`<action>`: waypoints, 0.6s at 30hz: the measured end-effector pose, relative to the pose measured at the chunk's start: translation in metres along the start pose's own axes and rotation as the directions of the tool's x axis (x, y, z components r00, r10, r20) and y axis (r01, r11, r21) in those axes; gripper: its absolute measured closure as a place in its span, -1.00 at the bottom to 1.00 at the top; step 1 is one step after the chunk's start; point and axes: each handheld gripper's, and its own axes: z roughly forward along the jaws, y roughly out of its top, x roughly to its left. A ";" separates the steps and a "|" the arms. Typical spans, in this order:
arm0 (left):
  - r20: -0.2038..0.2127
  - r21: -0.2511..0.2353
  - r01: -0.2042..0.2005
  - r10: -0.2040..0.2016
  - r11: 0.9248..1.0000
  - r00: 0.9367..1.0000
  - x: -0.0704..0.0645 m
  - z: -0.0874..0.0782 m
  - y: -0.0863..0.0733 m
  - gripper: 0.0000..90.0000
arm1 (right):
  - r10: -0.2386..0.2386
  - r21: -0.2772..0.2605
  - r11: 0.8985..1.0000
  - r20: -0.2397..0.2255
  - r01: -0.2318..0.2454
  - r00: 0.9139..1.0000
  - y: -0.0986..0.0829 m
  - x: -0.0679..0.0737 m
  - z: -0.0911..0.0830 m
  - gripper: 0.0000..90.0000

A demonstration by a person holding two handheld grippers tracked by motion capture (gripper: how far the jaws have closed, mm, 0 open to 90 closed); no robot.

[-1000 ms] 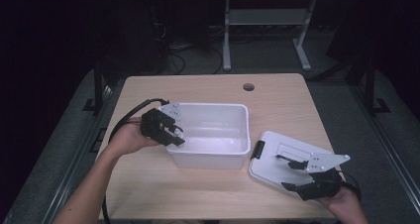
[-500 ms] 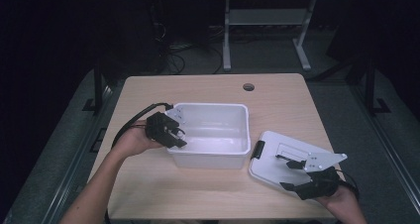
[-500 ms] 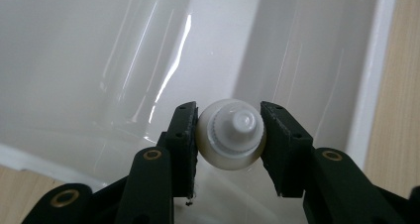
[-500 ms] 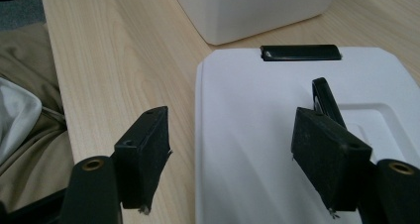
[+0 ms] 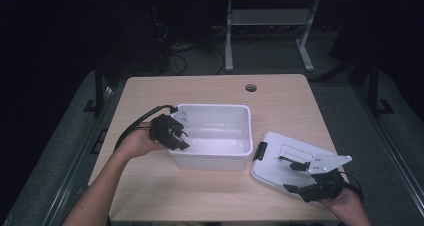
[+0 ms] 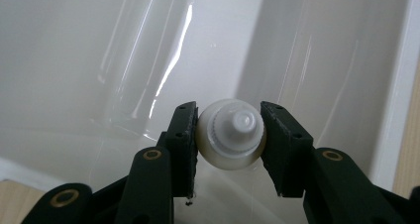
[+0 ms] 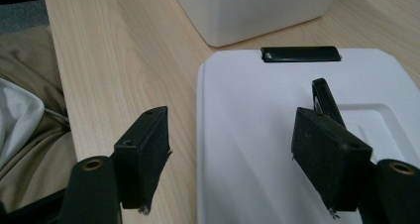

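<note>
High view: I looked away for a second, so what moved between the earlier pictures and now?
The left gripper, shut on a small white bottle, moved slightly toward the person along the bin's left wall. The right gripper eased slightly back. Bin and lid stayed put.

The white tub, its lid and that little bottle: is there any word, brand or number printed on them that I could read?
None can be read.
The tub: plain white, no print.
The lid: a raised blank panel, no text.
The bottle cap in the left gripper: only ridges, no lettering.
</note>
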 end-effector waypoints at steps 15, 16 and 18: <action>-0.022 0.002 0.003 -0.002 1.000 1.000 0.000 0.003 0.000 0.30 | -0.001 -0.014 1.000 -0.003 0.001 1.000 -0.001 0.000 -0.002 -0.33; -0.021 0.007 -0.001 0.002 1.000 1.000 0.000 0.002 0.000 0.35 | -0.001 -0.013 1.000 -0.003 0.000 1.000 -0.001 -0.001 -0.002 -0.33; -0.021 0.010 -0.001 0.002 1.000 1.000 0.000 0.003 0.000 0.35 | -0.001 -0.013 1.000 -0.001 0.001 1.000 -0.001 -0.001 -0.002 -0.33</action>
